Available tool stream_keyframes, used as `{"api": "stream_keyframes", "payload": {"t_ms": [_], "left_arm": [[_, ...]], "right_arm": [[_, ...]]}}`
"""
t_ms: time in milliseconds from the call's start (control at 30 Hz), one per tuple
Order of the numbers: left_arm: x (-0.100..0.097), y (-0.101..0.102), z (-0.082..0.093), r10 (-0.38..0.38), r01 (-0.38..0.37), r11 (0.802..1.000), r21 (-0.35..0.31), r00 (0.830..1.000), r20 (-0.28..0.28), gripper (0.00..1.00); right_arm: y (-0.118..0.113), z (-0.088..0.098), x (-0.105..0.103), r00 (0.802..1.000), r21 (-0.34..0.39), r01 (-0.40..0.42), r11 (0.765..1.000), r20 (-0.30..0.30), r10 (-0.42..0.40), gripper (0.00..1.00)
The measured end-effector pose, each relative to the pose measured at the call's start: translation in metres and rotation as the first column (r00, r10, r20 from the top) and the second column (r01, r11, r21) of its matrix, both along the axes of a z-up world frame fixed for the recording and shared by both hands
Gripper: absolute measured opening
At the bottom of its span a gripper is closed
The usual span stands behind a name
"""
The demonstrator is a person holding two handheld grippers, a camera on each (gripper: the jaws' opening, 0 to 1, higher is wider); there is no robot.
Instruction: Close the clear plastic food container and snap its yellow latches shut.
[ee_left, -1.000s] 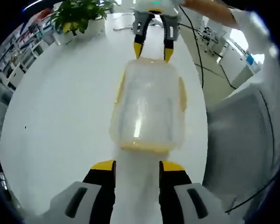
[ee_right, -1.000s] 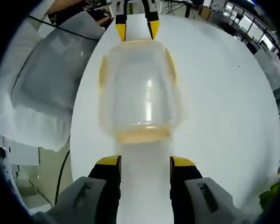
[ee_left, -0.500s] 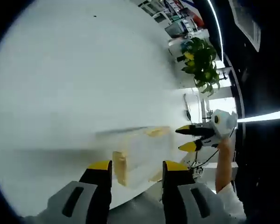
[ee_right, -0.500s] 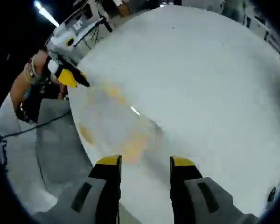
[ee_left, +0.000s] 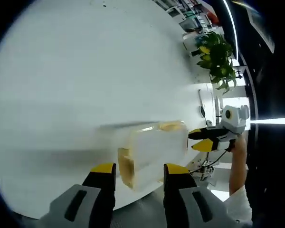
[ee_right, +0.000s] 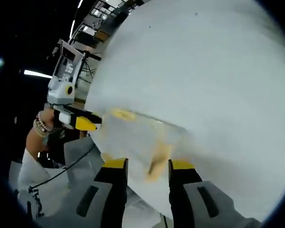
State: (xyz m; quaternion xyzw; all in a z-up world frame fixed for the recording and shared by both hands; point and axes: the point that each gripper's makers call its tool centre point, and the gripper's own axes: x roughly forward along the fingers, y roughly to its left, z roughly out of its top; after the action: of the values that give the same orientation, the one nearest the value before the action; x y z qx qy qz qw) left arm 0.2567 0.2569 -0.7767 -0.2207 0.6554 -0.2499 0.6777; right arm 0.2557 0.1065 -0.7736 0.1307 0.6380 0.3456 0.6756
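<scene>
On the white table (ee_left: 85, 71), close to its edge, lies one clear plastic food container (ee_left: 154, 152), blurred in both views, with no label or writing legible. Three of its yellow latches (ee_left: 125, 167) can be counted in the left gripper view, two in the right gripper view. One potted plant (ee_left: 217, 59) stands on the table beyond it. Two grippers flank the container's ends: the left gripper (ee_left: 135, 170) and the right gripper (ee_right: 145, 164), each with jaws spread apart, holding nothing.
</scene>
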Motion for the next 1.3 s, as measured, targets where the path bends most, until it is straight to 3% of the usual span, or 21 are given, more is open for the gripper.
{"api": "stream_keyframes", "payload": {"t_ms": [200, 433, 633, 1300], "left_arm": [[-0.001, -0.005, -0.001, 0.003, -0.003, 1.000, -0.005, 1.000, -0.015, 0.33], [-0.005, -0.007, -0.005, -0.004, 0.005, 1.000, 0.022, 1.000, -0.024, 0.31], [-0.004, -0.003, -0.010, -0.037, 0.038, 0.996, 0.081, 0.999, -0.012, 0.21], [0.002, -0.002, -0.015, -0.101, 0.101, 0.991, 0.088, 0.995, -0.003, 0.19]], "right_arm": [[-0.005, -0.008, 0.008, 1.000, -0.023, -0.026, 0.999, -0.004, 0.026, 0.17], [-0.007, -0.009, 0.011, 1.000, -0.034, -0.014, 0.999, -0.013, 0.013, 0.17], [-0.008, -0.010, 0.012, 1.000, -0.043, -0.029, 0.999, -0.014, 0.028, 0.17], [-0.005, -0.013, 0.007, 0.999, -0.025, -0.037, 0.999, -0.013, 0.037, 0.16]]}}
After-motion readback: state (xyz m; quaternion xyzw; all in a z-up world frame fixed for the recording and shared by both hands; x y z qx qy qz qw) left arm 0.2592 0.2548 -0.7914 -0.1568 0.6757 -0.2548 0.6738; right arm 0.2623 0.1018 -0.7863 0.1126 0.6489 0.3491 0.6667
